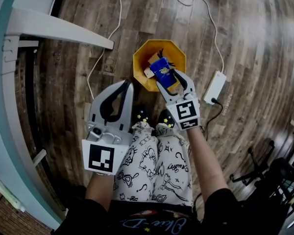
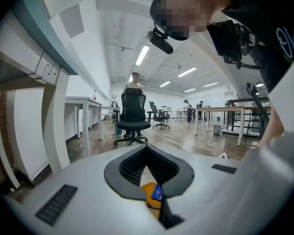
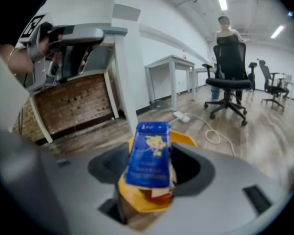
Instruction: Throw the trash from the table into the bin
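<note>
Standing over an orange bin on the wood floor, the person holds a gripper in each hand. The right gripper is clamped on a blue packet. Its jaws flank the packet on both sides, and the packet sticks out past the tips, right above the bin's open mouth. In the right gripper view the packet stands upright between the jaws with yellow print on its face. Below it shows something yellow-orange with a red and white bit; I cannot tell whether that belongs to the packet or lies in the bin.

The left gripper is to the left of the bin, its jaws together at the tips with nothing between them. Only the loop-shaped gap behind the tips is open, and in the left gripper view the bin and the packet show through it.

Inside the bin lie a tan scrap, a white scrap and some dark thin pieces near the far rim.

The worktop runs down the left edge of the head view, well apart from the bin, with a white beam reaching from it. A white power strip lies on the floor to the right of the bin, a white cable running from it. Both gripper views show a black chair farther off in the room.
</note>
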The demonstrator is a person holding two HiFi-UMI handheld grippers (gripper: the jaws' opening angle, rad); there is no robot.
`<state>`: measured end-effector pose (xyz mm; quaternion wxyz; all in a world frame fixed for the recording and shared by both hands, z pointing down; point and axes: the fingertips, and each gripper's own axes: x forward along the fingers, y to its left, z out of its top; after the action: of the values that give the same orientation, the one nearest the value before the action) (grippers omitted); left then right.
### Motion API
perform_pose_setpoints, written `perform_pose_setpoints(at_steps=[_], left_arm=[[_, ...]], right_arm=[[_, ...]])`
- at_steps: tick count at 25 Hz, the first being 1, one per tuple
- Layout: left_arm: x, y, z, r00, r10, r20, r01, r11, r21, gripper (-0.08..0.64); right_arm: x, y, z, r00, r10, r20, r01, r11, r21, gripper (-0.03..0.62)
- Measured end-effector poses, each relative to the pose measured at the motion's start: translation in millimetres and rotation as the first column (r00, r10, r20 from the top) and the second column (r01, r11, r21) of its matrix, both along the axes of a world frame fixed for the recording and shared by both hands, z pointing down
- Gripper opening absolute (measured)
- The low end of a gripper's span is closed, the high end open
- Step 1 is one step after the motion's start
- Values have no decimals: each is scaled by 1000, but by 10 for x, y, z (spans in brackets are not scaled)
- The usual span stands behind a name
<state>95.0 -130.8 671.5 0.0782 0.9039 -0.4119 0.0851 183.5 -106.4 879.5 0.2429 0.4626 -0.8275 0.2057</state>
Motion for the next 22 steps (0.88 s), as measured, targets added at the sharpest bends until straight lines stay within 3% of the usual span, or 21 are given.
perform_pose_setpoints(at_steps=[10,15,18,22], left_arm=[[-21,-179,-188,1000,-4,10,4,1000,-30,11],[-97,-253,-421,1000,-25,5,25,999,-39,11],[-149,-276,-609,999,-38,-1,38,999,-35,11],[-199,-300,-876,999,-51,-5,50,998,-27,11]], right_arm=[[-53,-174,-284,1000,-1,15,1,1000,-10,270],[-106,-226,-661,995,2,99,-2,1000,5,270],[-138,-287,-970,994,-1,105,-3,999,38,270],[-217,-368,-1447,998,-58,40,53,991,123,270]])
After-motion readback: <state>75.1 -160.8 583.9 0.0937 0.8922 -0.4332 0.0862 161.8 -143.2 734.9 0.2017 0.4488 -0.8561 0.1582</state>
